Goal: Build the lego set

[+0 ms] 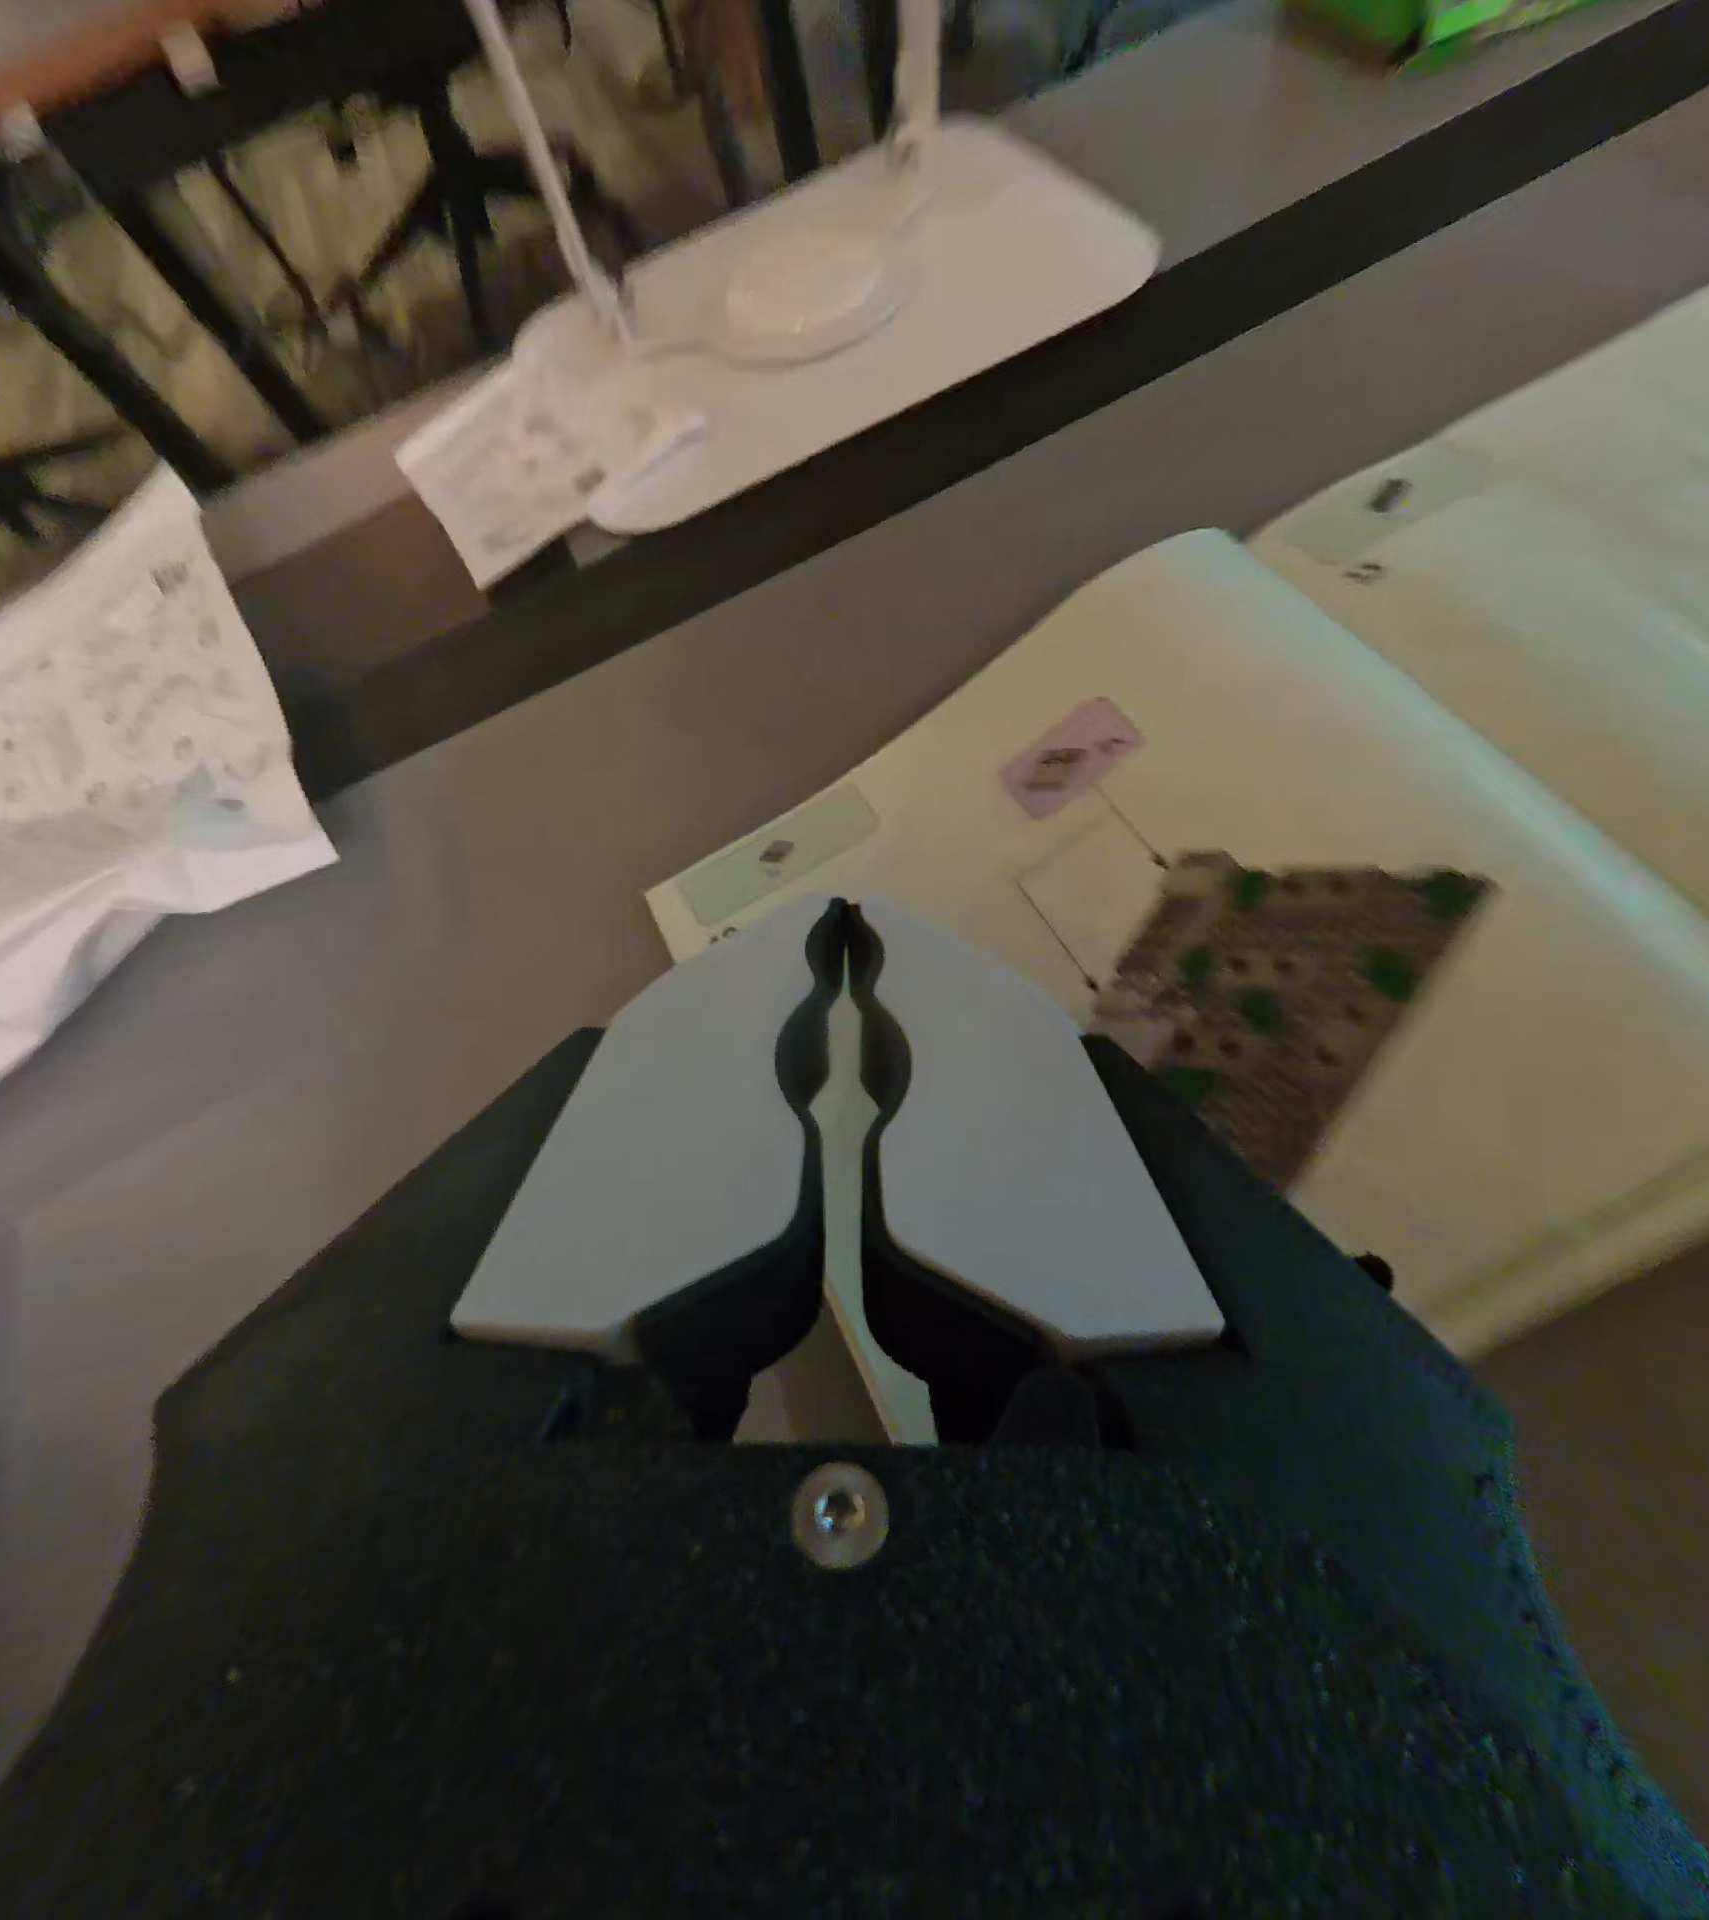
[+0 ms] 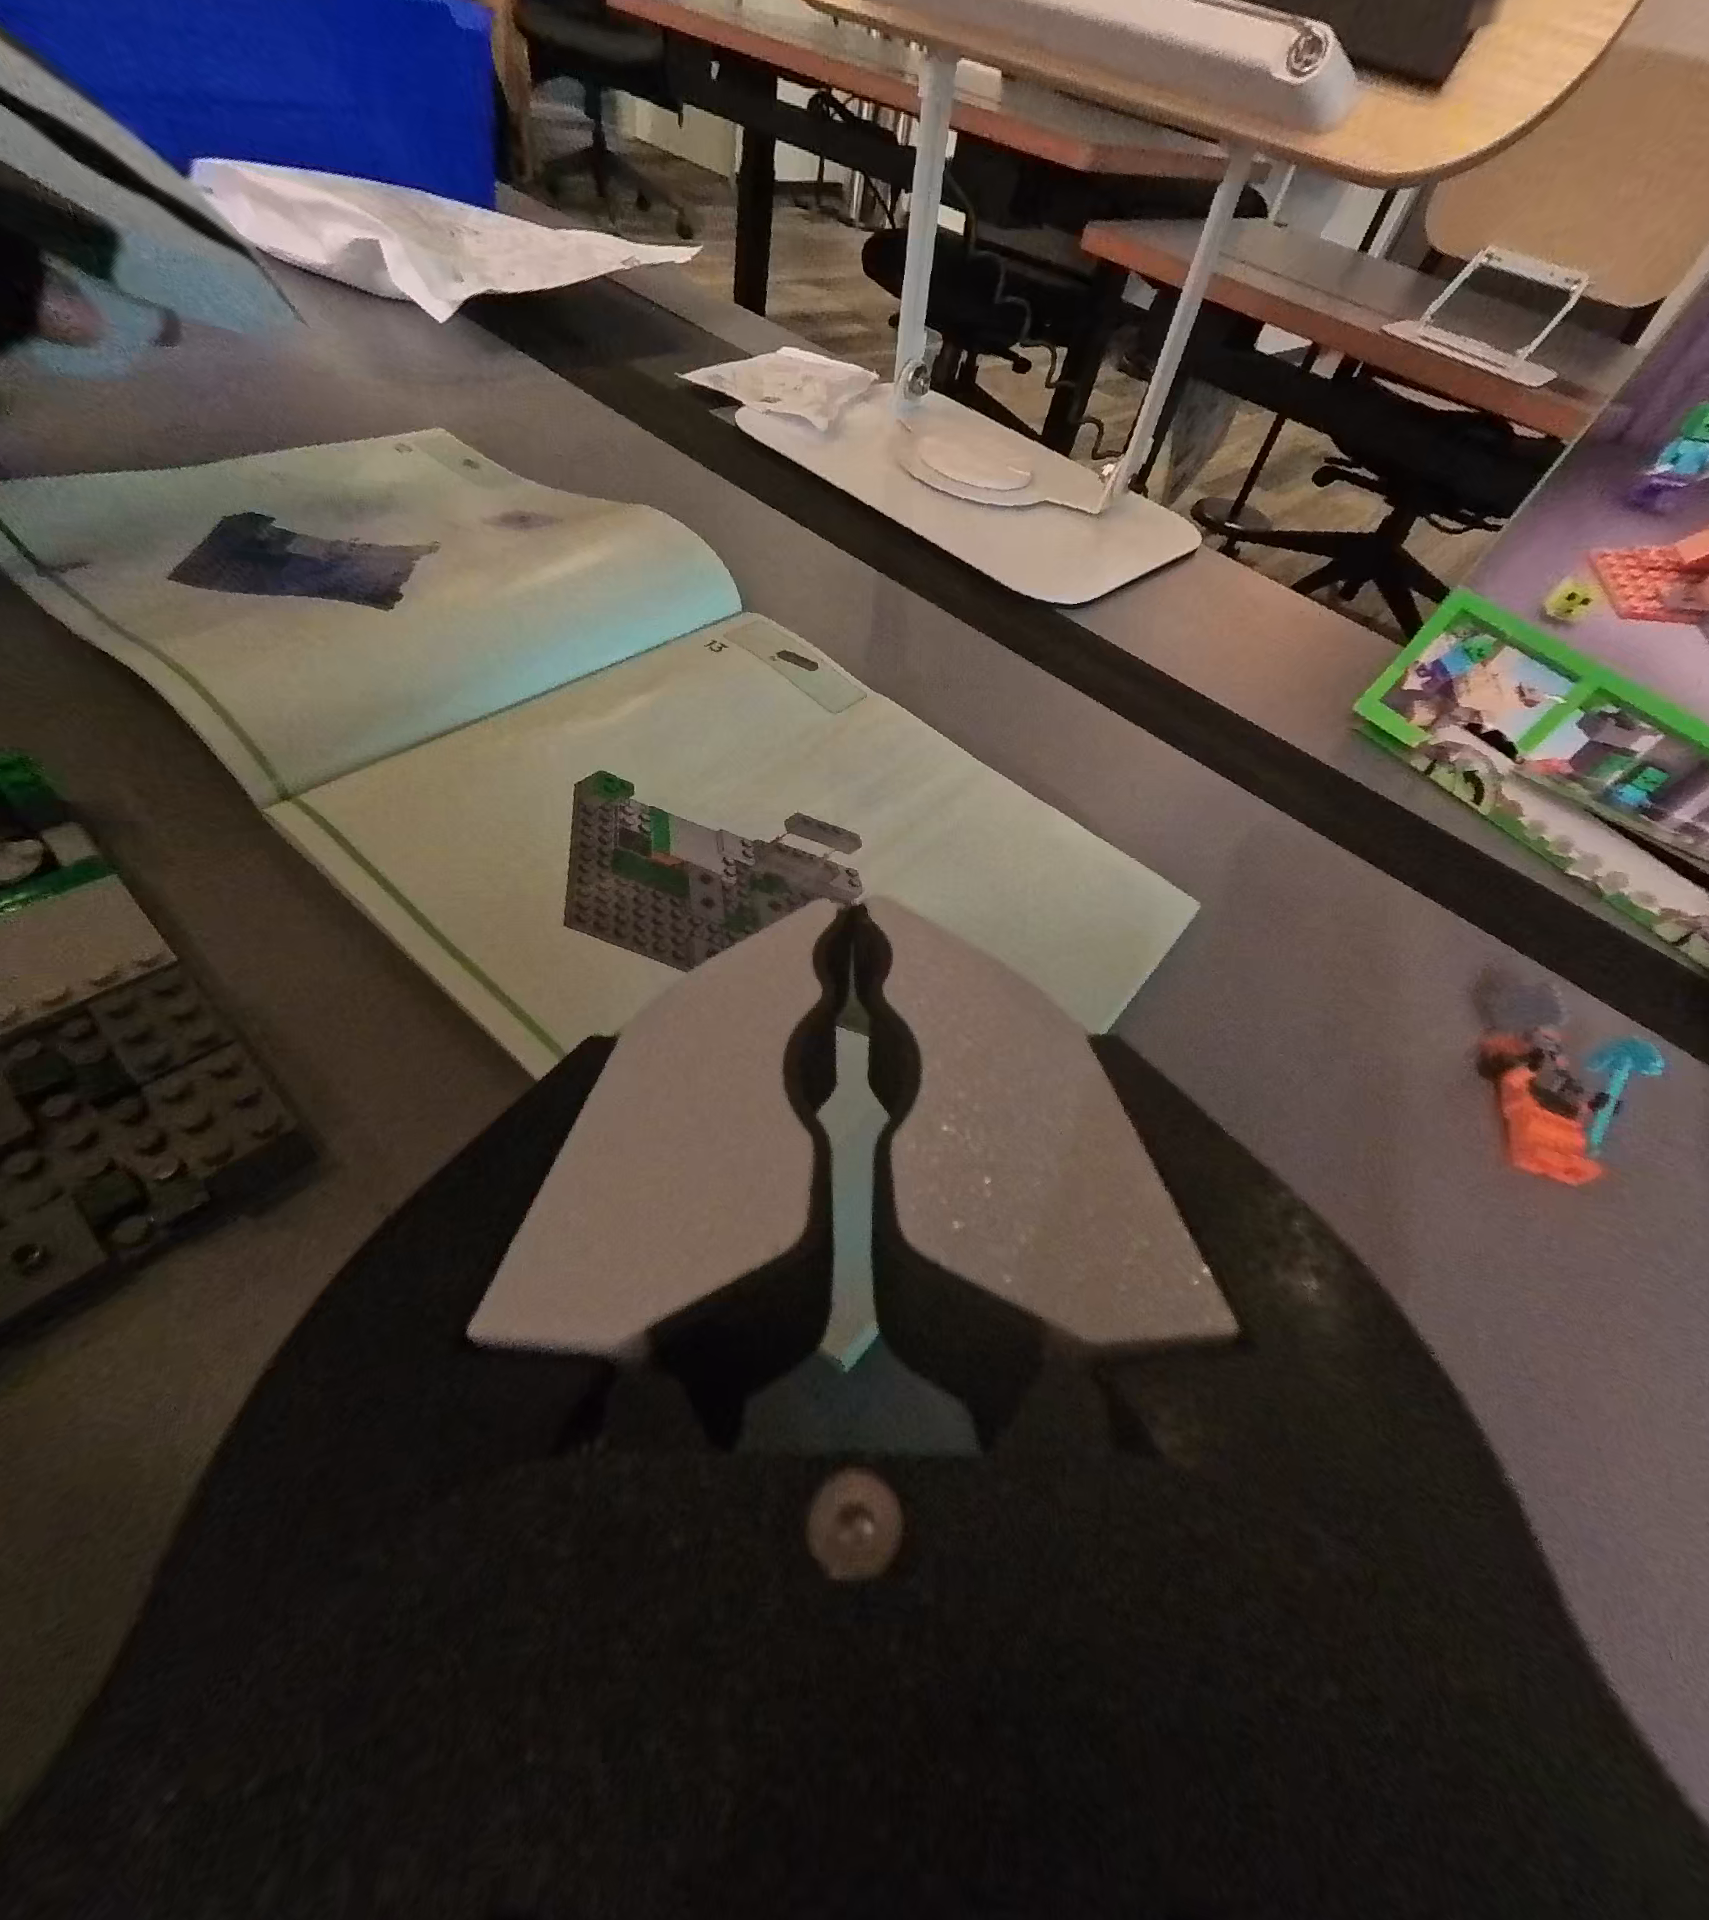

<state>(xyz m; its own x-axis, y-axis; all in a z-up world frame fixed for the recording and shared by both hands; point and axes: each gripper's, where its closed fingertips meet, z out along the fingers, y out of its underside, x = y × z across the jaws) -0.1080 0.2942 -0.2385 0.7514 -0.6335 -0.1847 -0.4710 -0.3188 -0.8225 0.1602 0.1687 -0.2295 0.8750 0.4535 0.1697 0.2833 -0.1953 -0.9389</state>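
right gripper (image 2: 852,914) closed, empty | over instruction booklet (image 2: 517,727) | grey baseplate build (image 2: 50,1091) left

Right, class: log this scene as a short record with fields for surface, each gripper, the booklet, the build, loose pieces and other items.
surface: dark grey table
left gripper: shut, empty, over the instruction booklet
right gripper: shut, empty, over the booklet's near corner
booklet: open flat, showing build pictures
build: grey studded base with green bricks, left of the booklet in the right wrist view
loose pieces: orange and teal bits, to the right
other items: white desk lamp, set box, crumpled paper bag
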